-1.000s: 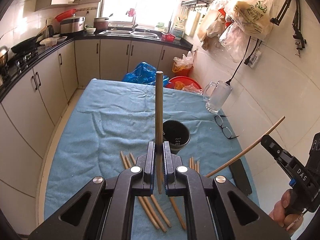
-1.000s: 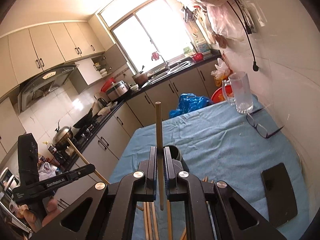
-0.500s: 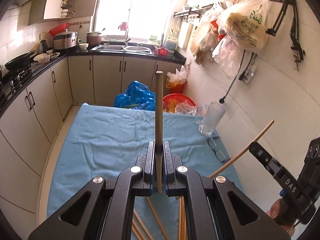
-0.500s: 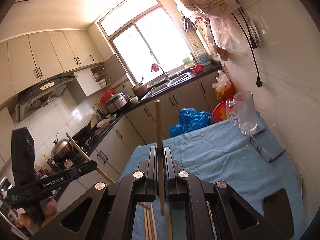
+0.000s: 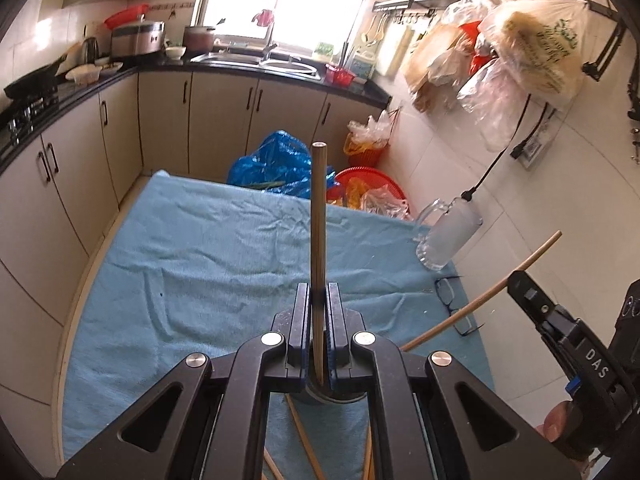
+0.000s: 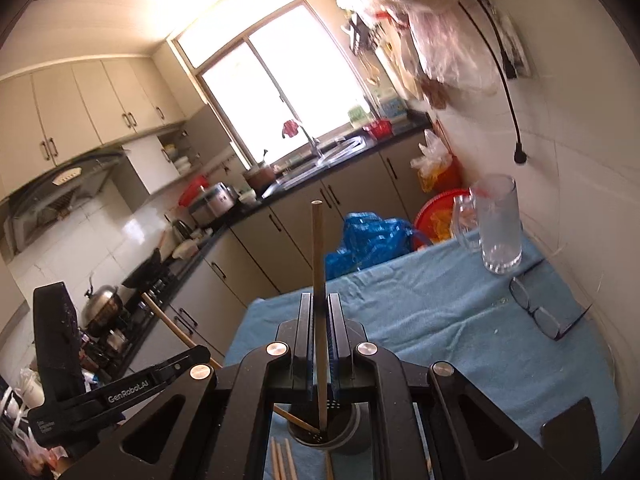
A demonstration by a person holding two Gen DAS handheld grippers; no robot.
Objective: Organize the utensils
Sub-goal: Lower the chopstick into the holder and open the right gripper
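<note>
My left gripper (image 5: 319, 294) is shut on a wooden chopstick (image 5: 319, 220) that stands upright between its pads. My right gripper (image 6: 319, 306) is likewise shut on a second chopstick (image 6: 318, 256). Under both grippers stands a black perforated cup (image 6: 344, 426), mostly hidden in the left wrist view. In the right wrist view the lower ends of both chopsticks reach into the cup. The right gripper (image 5: 520, 280) shows at the right of the left wrist view, with its chopstick (image 5: 484, 300) slanting. Several loose chopsticks (image 6: 280, 460) lie on the blue cloth (image 5: 200, 260) in front of the cup.
A glass mug (image 6: 500, 228) and a pair of glasses (image 6: 536, 312) sit on the cloth near the tiled wall at the right. A flat black slab (image 6: 572, 432) lies at the near right. Kitchen cabinets (image 5: 80, 168) run along the left beyond the table's edge.
Both grippers have moved forward over the table with their chopsticks. The black cup, earlier ahead of them, now lies beneath their fingers. Both grips stay the same.
</note>
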